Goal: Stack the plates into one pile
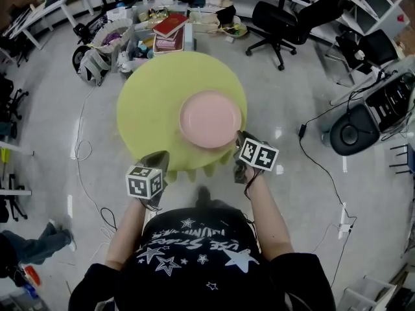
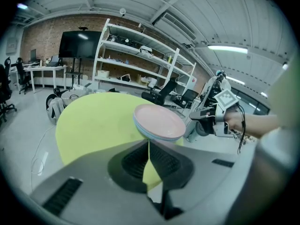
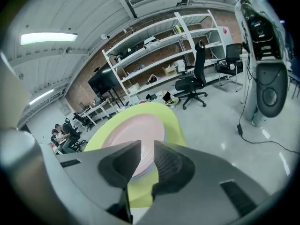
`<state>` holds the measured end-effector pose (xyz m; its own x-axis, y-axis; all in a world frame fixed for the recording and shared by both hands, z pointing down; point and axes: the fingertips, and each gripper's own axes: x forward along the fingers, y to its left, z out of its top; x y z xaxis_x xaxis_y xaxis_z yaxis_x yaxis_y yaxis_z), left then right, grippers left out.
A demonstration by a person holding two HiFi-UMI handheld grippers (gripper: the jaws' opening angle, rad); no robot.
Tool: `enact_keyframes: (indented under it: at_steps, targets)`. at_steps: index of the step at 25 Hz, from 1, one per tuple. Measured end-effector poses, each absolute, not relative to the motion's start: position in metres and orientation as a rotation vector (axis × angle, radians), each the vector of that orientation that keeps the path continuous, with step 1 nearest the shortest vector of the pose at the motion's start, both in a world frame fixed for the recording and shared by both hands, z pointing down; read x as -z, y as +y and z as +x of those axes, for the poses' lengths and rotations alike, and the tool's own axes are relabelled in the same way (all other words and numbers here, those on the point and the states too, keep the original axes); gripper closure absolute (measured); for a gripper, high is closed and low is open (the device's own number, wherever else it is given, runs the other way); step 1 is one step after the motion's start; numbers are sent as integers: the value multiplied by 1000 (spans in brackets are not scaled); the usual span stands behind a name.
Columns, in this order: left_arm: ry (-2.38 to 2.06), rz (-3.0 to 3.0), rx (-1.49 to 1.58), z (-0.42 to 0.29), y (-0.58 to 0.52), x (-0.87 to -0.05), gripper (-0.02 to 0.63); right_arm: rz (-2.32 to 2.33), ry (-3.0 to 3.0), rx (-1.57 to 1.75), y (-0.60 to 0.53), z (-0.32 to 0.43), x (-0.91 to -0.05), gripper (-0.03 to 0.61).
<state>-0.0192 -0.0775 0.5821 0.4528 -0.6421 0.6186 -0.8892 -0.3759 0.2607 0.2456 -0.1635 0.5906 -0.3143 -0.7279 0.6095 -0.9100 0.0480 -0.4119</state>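
Plates point(image 1: 210, 118): stacked in one pile, a pink one on top; pale blue rims showed under it in the left gripper view.
Pile's place: rested on the table point(image 1: 149, 109), right of its centre in the head view, closer to the right gripper than to the left.
Table: round, yellow-green, wavy along its near edge.
Left gripper point(image 1: 157, 159): hung at the table's near edge, left of the pile and apart from it; jaws drawn together to a thin slit, nothing between them.
Right gripper point(image 1: 242, 140): hung just beside the pile's near right rim; jaws stood apart, gripping nothing, with only table and pile seen through the gap.
Left cube point(image 1: 144, 181): bore black-and-white square patterns, no letters.
Right cube point(image 1: 259, 154): bore the same kind of patterns, no letters.
Shirt point(image 1: 194, 245): black, printed with white stars and white lettering, upside down in the head view; one word looked like "STARS", the rest not legible.
Book point(image 1: 170, 24): red, lying on clutter beyond the table; title too small to read.
Chair point(image 1: 279, 18): black, on castors, beyond the table to the right.
Shelves point(image 2: 140, 55): white, set against a brick wall; a dark screen point(image 2: 77, 43) stood left of them.
Floor point(image 1: 52, 122): grey and glossy, crossed by cables point(image 1: 324, 167).
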Motion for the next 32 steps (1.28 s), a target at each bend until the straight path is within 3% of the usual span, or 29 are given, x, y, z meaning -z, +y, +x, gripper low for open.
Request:
enact_keyframes:
  at_steps: [14, 32]
  targets:
    - [-1235, 2183, -544, -58, -3, -568, 594, 1739, -2089, -1152, -78, 202, -577, 541]
    - [-1163, 2268, -513, -93, 68, -557, 594, 1696, -2187, -1026, 18, 140, -557, 554]
